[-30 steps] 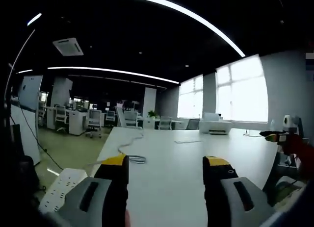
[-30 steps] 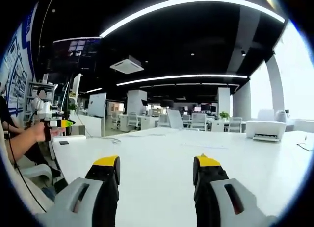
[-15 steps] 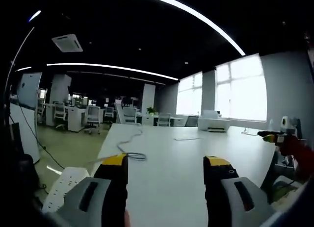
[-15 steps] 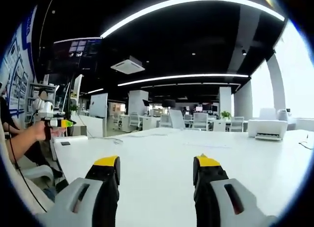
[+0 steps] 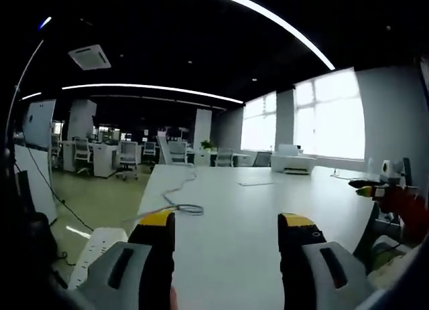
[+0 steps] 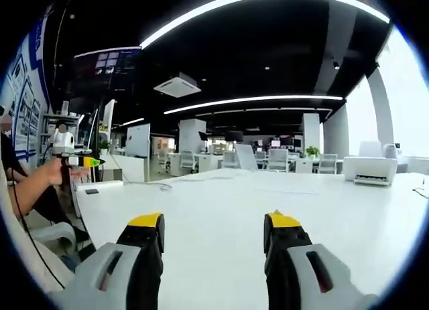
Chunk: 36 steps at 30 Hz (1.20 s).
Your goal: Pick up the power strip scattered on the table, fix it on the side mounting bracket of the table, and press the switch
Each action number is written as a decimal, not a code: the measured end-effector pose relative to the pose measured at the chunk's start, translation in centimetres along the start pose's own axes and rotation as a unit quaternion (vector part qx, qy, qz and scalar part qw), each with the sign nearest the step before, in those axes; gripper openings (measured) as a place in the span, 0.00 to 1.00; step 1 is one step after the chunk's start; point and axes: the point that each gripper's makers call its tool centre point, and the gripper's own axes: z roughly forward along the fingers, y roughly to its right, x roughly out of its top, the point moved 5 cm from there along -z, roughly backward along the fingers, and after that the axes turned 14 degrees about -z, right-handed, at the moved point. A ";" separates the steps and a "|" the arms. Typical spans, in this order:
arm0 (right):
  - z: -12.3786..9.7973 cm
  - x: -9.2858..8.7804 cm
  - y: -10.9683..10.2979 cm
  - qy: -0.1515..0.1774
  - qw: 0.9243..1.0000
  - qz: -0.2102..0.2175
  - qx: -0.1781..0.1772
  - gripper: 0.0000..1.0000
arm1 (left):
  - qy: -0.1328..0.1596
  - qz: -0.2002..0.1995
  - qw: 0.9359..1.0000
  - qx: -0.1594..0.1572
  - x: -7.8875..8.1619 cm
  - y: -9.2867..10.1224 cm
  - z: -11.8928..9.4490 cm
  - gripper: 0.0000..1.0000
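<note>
Both tongs have their yellow-tipped jaws spread apart, gripping nothing. From the left gripper view, the left gripper hovers over the near end of the white table; the white power strip lies low to its left, beyond the table's left edge, partly hidden behind the left jaw. A grey cable curls on the table just beyond that jaw. From the right gripper view, the right gripper hangs over bare tabletop, with a printer at the far right.
</note>
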 end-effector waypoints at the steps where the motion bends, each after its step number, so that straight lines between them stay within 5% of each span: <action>1: 0.0 0.0 0.0 0.000 1.000 0.001 0.000 0.56 | -0.003 -0.006 1.000 -0.004 0.1 0.0 -0.1 0.66; 12: 0.7 -0.1 -0.9 0.022 0.999 0.032 0.020 0.56 | -0.023 -0.020 0.999 -0.014 0.5 0.0 -0.7 0.66; 16: 0.8 -0.1 -1.0 0.021 0.999 0.038 0.022 0.56 | -0.057 -0.021 0.998 -0.006 0.8 -0.3 -1.3 0.66; 36: 0.4 0.7 -1.4 0.033 0.998 0.039 0.025 0.55 | -0.067 0.011 0.997 0.038 4.9 -3.0 -4.4 0.67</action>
